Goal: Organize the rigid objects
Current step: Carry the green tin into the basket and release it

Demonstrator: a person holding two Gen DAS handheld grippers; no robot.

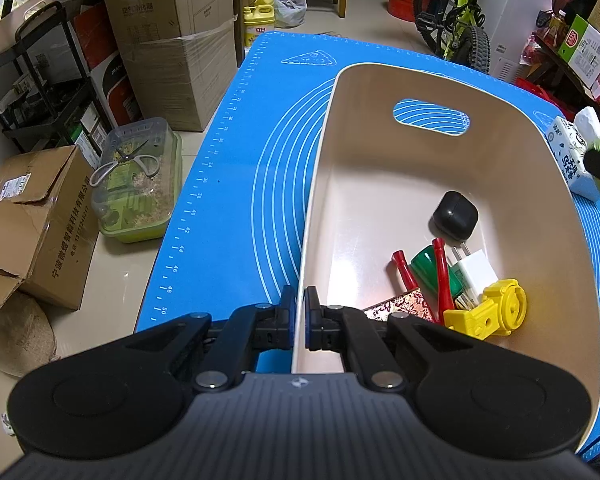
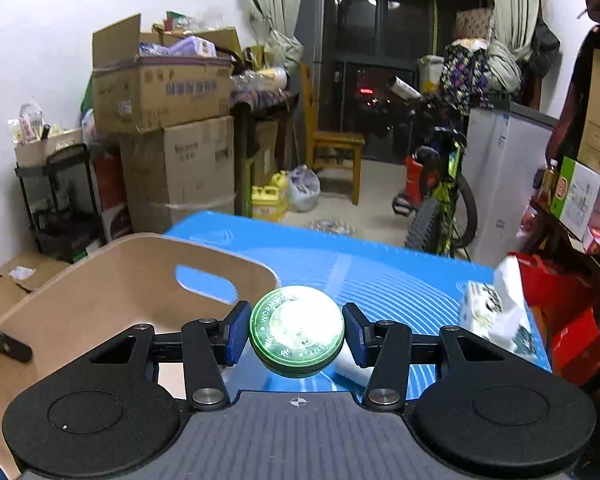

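The right gripper (image 2: 296,334) is clamping the round green tin (image 2: 296,330); the bin (image 2: 112,280) is lying at ten o'clock, its wall pinched by the left gripper (image 1: 299,312).

Left claw (image 1: 299,320), right claw (image 2: 296,334): black linkages, blue pads, silver rivets.

**Bin on the mat, tin held beside it**

A bin (image 1: 380,168) stands on a mat (image 1: 228,184) that covers the tabletop. In its near right corner lie a case (image 1: 454,216), a plug (image 1: 476,270), a block (image 1: 496,308) and other small pieces, touching one another. The left tool (image 1: 300,320) pinches the bin's left wall, one finger inside and one outside. To the bin's right, above the mat, the right tool (image 2: 296,334) holds a tin (image 2: 296,332). A tissue pack (image 2: 496,312) lies further right on the mat.
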